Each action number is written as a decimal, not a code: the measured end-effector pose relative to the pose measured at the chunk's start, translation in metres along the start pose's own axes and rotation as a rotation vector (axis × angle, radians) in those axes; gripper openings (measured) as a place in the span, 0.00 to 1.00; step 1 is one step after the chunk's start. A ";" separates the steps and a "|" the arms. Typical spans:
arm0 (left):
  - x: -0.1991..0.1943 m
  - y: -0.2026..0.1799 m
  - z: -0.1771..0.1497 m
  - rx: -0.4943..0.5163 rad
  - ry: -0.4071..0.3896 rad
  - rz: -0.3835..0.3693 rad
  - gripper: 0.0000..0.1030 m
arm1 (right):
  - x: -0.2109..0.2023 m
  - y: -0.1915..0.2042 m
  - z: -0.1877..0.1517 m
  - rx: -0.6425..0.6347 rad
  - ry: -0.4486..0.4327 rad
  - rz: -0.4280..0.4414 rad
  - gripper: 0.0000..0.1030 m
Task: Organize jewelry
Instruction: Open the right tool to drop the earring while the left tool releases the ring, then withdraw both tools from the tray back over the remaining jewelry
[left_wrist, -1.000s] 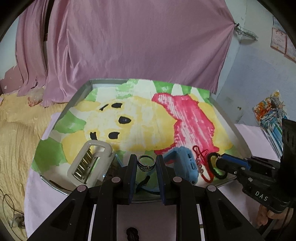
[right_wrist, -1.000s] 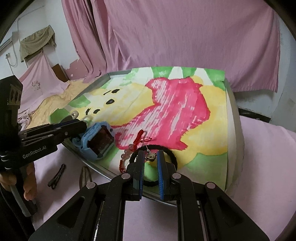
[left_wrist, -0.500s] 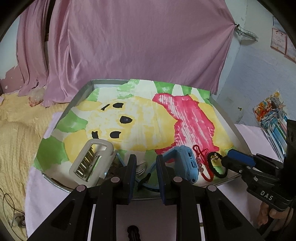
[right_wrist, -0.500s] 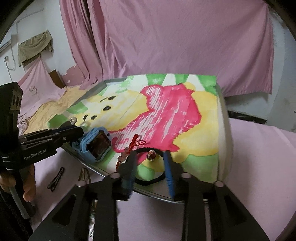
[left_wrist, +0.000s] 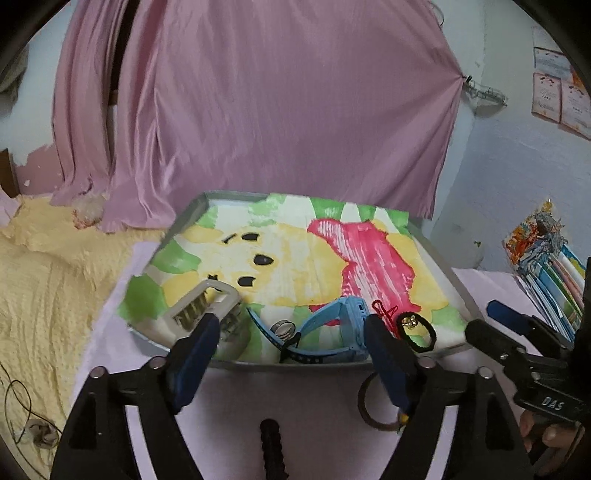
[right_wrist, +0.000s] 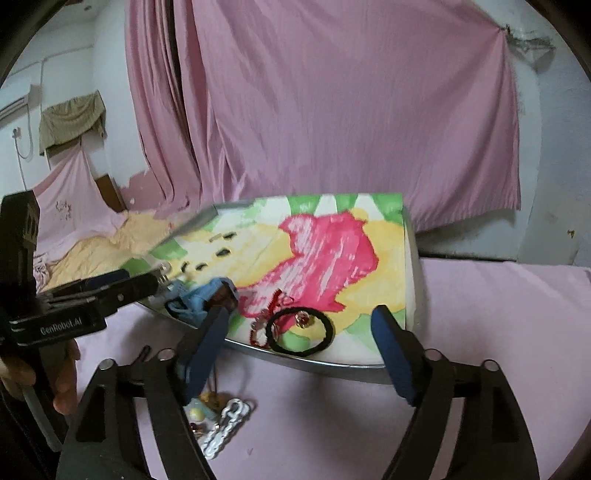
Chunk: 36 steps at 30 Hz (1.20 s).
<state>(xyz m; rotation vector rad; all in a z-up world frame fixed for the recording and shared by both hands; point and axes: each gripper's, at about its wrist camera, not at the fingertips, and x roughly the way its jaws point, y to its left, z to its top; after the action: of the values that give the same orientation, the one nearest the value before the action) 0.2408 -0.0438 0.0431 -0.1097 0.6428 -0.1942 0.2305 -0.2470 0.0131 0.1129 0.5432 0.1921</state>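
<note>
Nearest my left camera, on the pink cloth (left_wrist: 229, 398), lie a dark hair clip (left_wrist: 270, 435) and a thin brown ring (left_wrist: 373, 406), both outside the tray; my left gripper (left_wrist: 291, 345) has its jaws spread wide with nothing between them. Nearest my right camera I see a white chain (right_wrist: 225, 424) and some small pale beads (right_wrist: 201, 408) on the same cloth, and my right gripper (right_wrist: 301, 345) is likewise spread and empty. I read "DAS" on the right tool's body in the left view, and "GenRobot.AI" on the left tool's body in the right view. Past the fingers, on the near edge of the metal tray (left_wrist: 434, 258), sit a silver ring (left_wrist: 282, 328), a blue watch (left_wrist: 343, 325) with its strap running left to right along the rim, a red beaded string (left_wrist: 384, 314) running near to far, and a black hair band (right_wrist: 300, 331) lying flat with a gold-and-red charm inside it. A white hair clip (left_wrist: 201, 308) lies at the tray's left corner, pointing diagonally away. The tray's cartoon bear cloth (right_wrist: 332, 251) stretches beyond, then a pink curtain (left_wrist: 277, 110)
</note>
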 end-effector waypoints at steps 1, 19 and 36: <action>-0.004 0.000 -0.001 0.005 -0.014 0.002 0.80 | -0.005 0.001 -0.001 -0.003 -0.015 -0.005 0.78; -0.081 0.007 -0.046 0.062 -0.317 0.046 0.99 | -0.085 0.025 -0.039 -0.052 -0.262 -0.041 0.92; -0.110 0.009 -0.076 0.132 -0.338 0.125 0.99 | -0.108 0.055 -0.057 -0.152 -0.289 -0.084 0.93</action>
<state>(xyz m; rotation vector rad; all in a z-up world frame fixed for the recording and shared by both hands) 0.1103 -0.0142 0.0453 0.0249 0.2975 -0.0933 0.1019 -0.2130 0.0279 -0.0298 0.2432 0.1317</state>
